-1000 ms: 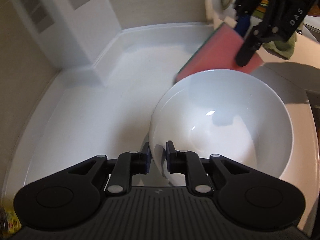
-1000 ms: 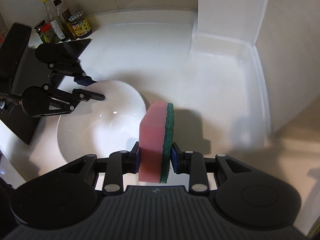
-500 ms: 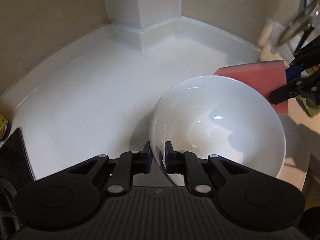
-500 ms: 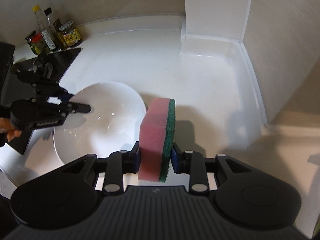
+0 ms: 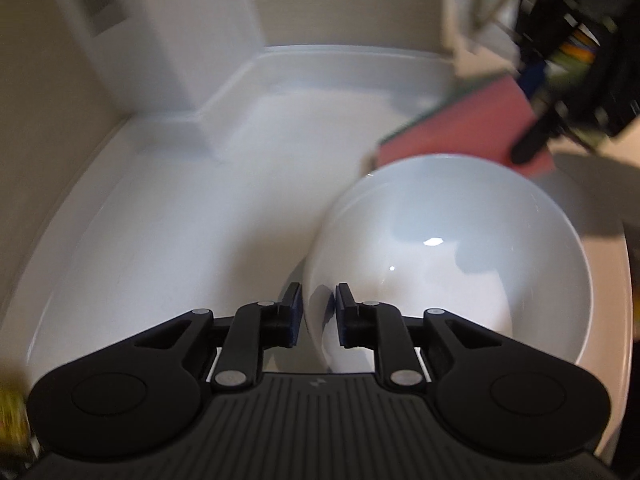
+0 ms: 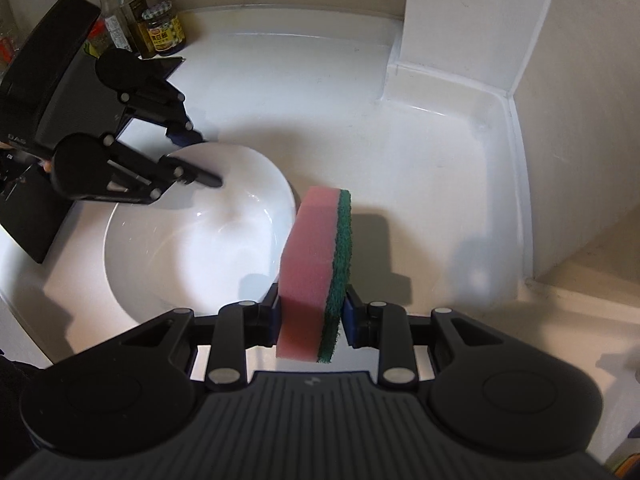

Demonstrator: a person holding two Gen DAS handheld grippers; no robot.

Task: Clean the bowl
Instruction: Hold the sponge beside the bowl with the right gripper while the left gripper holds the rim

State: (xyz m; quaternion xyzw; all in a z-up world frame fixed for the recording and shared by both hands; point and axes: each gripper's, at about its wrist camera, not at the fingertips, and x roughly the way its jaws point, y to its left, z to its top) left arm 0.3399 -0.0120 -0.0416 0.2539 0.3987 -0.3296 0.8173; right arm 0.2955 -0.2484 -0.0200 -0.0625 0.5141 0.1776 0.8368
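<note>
The left gripper [image 5: 316, 312] is closed on the near rim of the white bowl [image 5: 452, 256], one finger being set against the outer wall and the other inside the rim. The same grip is confirmed from the right wrist view, where the left gripper [image 6: 196, 156] is seen at the far left edge of the bowl [image 6: 192, 240], with one finger over the rim and one outside it. The right gripper [image 6: 310, 312] is closed on a sponge [image 6: 316, 272], which is held upright on edge between the pads; its pink foam face is turned to the left and its green scouring layer to the right. The sponge is positioned just beside the bowl's right rim and is not seen inside the bowl. From the left wrist view, the sponge [image 5: 468, 128] is observed beyond the bowl's far rim, gripped by the right gripper [image 5: 532, 120], which appears blurred. The bowl is located on a white countertop [image 6: 360, 120]; whether it rests fully on the surface or is lifted cannot be determined. Its interior is noted as glossy, with light reflections and no visible contents. A white boxed column [image 6: 460, 20] is recorded at the back corner of the countertop. Several bottles and a labelled jar [image 6: 162, 30] are noted at the far left edge, beside a dark flat object.
</note>
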